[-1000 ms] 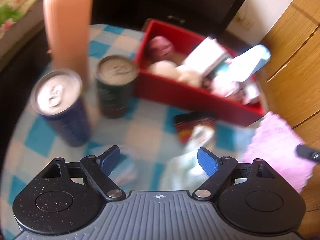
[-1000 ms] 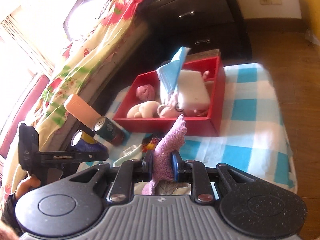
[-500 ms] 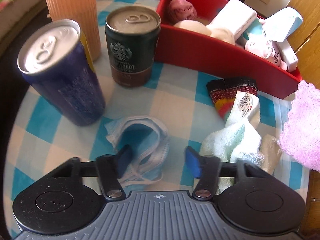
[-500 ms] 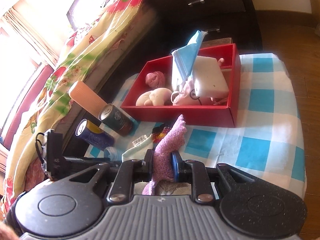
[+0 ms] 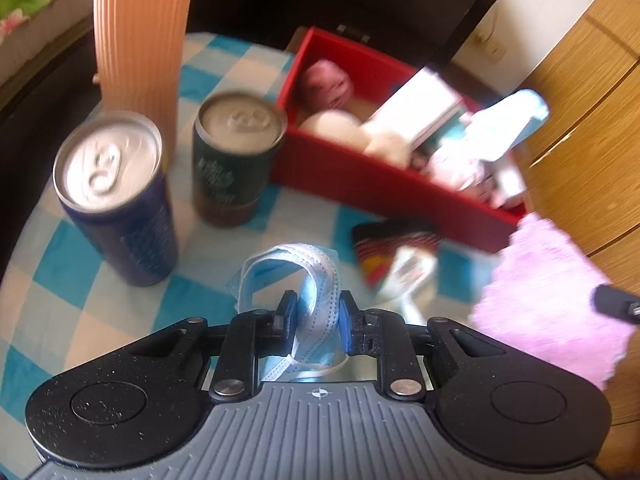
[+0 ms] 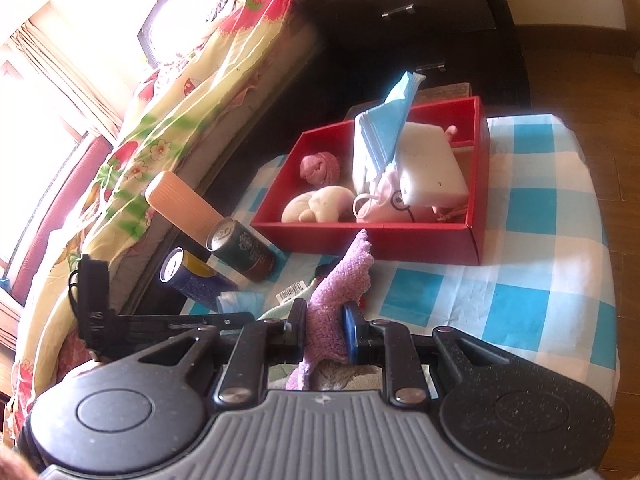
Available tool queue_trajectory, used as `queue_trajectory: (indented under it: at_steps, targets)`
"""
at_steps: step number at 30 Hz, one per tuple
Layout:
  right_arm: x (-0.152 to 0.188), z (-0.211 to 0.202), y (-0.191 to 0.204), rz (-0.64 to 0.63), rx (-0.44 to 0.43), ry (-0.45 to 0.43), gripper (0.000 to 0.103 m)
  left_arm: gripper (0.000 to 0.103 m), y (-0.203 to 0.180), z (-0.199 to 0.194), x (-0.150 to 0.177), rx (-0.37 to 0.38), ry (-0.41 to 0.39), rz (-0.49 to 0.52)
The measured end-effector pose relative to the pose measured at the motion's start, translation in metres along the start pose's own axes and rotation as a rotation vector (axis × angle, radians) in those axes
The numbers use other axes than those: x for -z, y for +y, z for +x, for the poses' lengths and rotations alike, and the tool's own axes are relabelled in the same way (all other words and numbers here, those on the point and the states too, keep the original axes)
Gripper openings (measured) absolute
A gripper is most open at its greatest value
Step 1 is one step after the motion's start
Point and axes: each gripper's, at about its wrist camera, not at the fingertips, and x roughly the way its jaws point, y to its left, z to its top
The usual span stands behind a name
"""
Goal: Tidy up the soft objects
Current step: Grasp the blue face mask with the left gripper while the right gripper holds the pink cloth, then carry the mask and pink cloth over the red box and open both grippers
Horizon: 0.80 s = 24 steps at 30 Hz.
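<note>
The left tongs [image 5: 316, 314] are clamped on a crumpled pale-blue pleated face mask [image 5: 308, 280], lifted clear of the blue-and-white checked cloth on the counter [image 5: 120, 312]; half a second ago the mask lay flat on the cloth between pads still standing apart. The right tongs [image 6: 325, 330] stay pressed together on a fuzzy lilac towel [image 6: 340, 284], as they were a second ago. Writing is scarce: the dark green can [image 5: 236, 156] near the counter's far-left corner carries a round emblem too blurred to read here, and the white tag [image 6: 294, 290] on the pale-green folded cloth beside the striped sock [image 5: 392, 248] shows only a barcode. The dark blue can [image 5: 116, 196] stands just beside the green one, with a ribbed peach cylinder [image 5: 140, 40] behind both. The red cardboard box [image 6: 384, 244] sits along the counter's far edge, holding a pink knitted ball, a cream plush, a white sponge block and another blue mask standing upright. Only the right view shows the flowered bedspread [image 6: 168, 128] and the left handset [image 6: 96, 300] from the side; only the left view shows the wooden cabinet [image 5: 580, 100].
</note>
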Motion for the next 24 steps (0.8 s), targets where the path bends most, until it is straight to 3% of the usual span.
queue_trajectory:
  at_steps: [9, 24]
  targets:
    - [-0.010, -0.011, 0.008, -0.005, -0.024, -0.050, 0.000, 0.021, -0.022, -0.028, -0.015, 0.103, -0.084, 0.011]
    - [-0.029, -0.028, 0.018, -0.002, -0.059, -0.141, 0.000, 0.021, -0.044, -0.052, -0.041, 0.180, -0.185, 0.014]
